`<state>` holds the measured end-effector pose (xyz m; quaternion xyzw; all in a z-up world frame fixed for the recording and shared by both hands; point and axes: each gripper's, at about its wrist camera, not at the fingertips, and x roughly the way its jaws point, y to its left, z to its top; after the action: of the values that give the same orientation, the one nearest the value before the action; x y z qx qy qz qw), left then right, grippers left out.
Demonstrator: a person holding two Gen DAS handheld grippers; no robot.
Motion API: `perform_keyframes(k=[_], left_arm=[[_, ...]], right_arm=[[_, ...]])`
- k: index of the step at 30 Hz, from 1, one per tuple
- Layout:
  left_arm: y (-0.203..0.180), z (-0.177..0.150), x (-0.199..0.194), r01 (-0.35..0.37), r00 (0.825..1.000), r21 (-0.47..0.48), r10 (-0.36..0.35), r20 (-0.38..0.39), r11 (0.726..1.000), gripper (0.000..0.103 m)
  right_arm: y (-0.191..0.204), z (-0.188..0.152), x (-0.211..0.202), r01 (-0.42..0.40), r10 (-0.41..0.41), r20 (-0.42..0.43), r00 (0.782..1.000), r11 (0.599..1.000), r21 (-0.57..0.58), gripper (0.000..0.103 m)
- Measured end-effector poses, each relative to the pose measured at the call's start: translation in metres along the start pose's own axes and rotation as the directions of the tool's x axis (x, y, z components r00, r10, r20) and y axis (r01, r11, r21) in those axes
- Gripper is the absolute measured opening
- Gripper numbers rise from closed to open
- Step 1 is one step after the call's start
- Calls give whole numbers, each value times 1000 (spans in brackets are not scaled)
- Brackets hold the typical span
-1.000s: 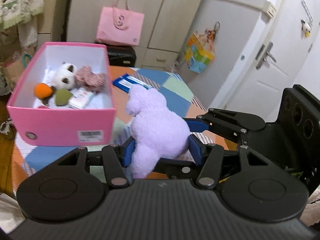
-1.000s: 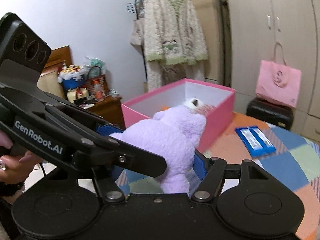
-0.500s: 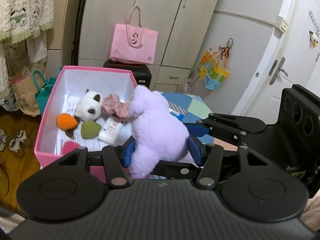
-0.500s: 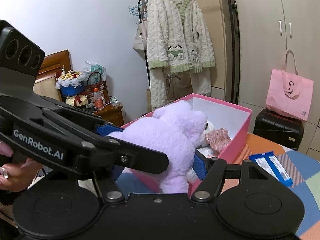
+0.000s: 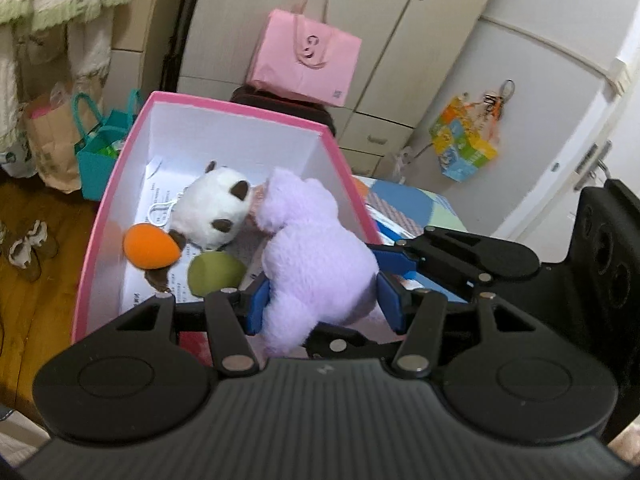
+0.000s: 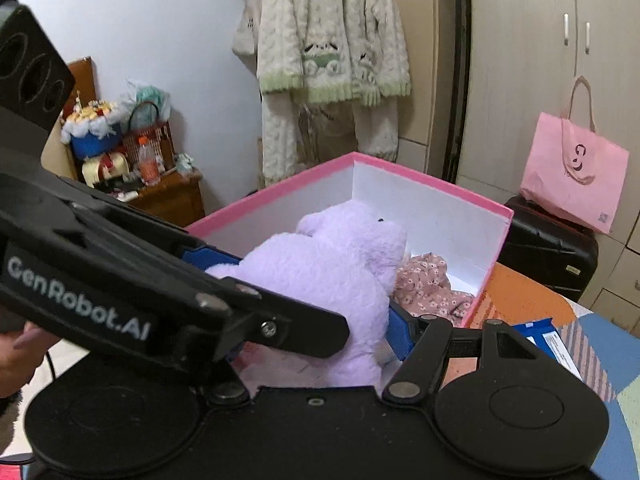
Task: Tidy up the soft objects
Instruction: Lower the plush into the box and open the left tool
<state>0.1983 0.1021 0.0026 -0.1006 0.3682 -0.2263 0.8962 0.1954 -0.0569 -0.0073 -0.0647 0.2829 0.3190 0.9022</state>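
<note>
Bedroom clutter fills the background: a cream knitted cardigan (image 6: 332,36) hangs by the wardrobe, and a pink paper bag (image 5: 304,60) sits on a dark suitcase (image 6: 548,248) behind the patchwork-covered table (image 6: 520,300).

On that table stands the pink box (image 5: 100,240), white inside, holding a panda plush (image 5: 212,212), an orange ball (image 5: 150,246), an olive-green ball (image 5: 214,274) and a pink floral cloth (image 6: 428,284) (mostly hidden from the left wrist view by the purple toy).

Both tools grip the same purple plush toy (image 5: 316,256). The left gripper (image 5: 322,300) has its blue pads (image 5: 258,304) pressed into the toy's lower body from either side. The right gripper (image 6: 320,288) clamps the same body crosswise; one of its pads (image 6: 400,332) shows pressed against the fur at the right, the other is hidden behind the left tool's arm.

The toy hangs over the box's near right corner, its head above the interior and close to the panda; whether the two touch cannot be told. The toy's legs dangle below the pads, outside the rim.

A blue packet (image 6: 556,344) lies on the table just right of the box.
</note>
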Motion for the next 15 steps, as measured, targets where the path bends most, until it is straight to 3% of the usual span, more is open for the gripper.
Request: perform_keyframes(k=[3,11,15], left_arm=[[6,1,6,-10,1000,-8,10,3,1000,54],[23,0,25,-5,1000,-67,3,-24,998,54],[27,-2,26,-35,999,-73,34,-21,997,58]], right_arm=[[-6,4,12,-16,16,-34,999,1000,11,72],[0,8,32,29,-38,-103,994,996,-79,72],[-2,11,33,20,-29,-121,992,997,-71,77]])
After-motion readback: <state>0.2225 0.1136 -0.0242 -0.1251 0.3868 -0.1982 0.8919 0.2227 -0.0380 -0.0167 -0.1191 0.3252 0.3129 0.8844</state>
